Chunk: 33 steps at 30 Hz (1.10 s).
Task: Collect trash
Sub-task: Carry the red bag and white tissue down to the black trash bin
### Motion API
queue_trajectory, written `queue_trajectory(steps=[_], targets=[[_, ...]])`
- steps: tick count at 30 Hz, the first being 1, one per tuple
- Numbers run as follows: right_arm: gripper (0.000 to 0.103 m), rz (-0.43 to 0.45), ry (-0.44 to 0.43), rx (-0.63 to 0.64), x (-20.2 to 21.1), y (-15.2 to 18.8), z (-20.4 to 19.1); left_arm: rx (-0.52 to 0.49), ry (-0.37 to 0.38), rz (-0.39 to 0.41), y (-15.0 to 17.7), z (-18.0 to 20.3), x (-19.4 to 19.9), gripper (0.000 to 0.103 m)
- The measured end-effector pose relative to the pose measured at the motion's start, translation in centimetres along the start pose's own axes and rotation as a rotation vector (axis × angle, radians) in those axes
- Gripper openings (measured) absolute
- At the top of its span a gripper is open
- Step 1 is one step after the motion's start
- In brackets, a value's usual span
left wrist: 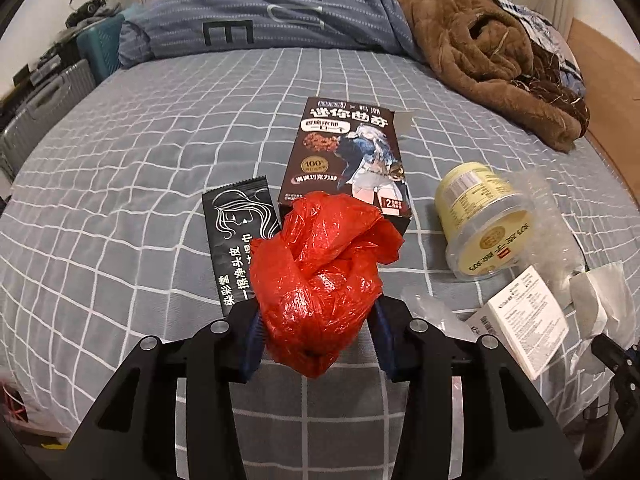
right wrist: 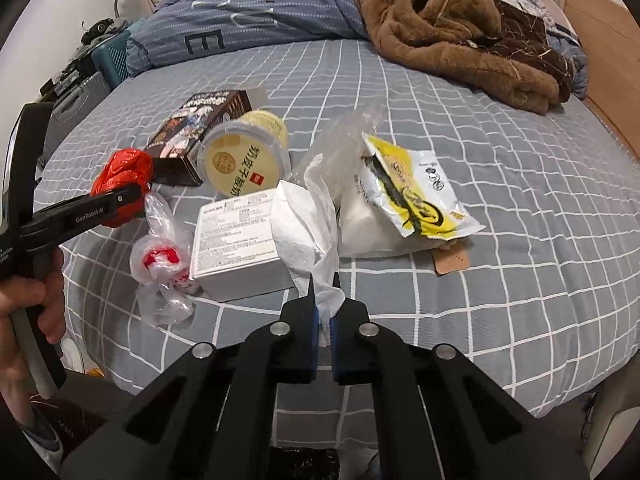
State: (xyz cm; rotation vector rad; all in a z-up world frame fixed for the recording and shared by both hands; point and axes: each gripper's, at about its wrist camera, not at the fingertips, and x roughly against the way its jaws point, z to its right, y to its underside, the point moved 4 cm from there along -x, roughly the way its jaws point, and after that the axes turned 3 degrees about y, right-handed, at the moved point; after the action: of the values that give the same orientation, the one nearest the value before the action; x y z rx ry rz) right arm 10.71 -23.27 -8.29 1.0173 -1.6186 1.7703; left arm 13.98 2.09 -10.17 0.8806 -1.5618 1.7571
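The left gripper is clamped on a crumpled red plastic bag, held just above the bed near its front edge; in the right wrist view the person's left hand grips its handle at the front left corner. The right gripper is nearly closed, pinching a tail of white tissue that rises from the front edge toward the pile of trash.

On the grey checked bed sheet lie a brown cookie box, a black sachet beside it on the left, a yellow lidded tub on its side, a white carton, a clear bag with red print, crinkled clear film and a yellow-and-white wrapper resting on a white pouch. Toward the far edge are a blue duvet and a brown fleece. A grey suitcase stands beside the bed's left edge.
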Motion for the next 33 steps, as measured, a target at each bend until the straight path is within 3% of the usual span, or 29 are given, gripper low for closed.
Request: queue_trajectory(steps=[11, 33], targets=[[0.004, 0.057, 0.009, -0.007, 3.3, -0.5, 0.0, -0.001, -0.009, 0.04, 0.3, 0.4, 3.7, 0.043], [0.004, 0.133, -0.003, 0.0, 9.2, 3.3, -1.3, 0.032, 0.032, 0.068, 8.1, 0.3, 11.3, 0.043]])
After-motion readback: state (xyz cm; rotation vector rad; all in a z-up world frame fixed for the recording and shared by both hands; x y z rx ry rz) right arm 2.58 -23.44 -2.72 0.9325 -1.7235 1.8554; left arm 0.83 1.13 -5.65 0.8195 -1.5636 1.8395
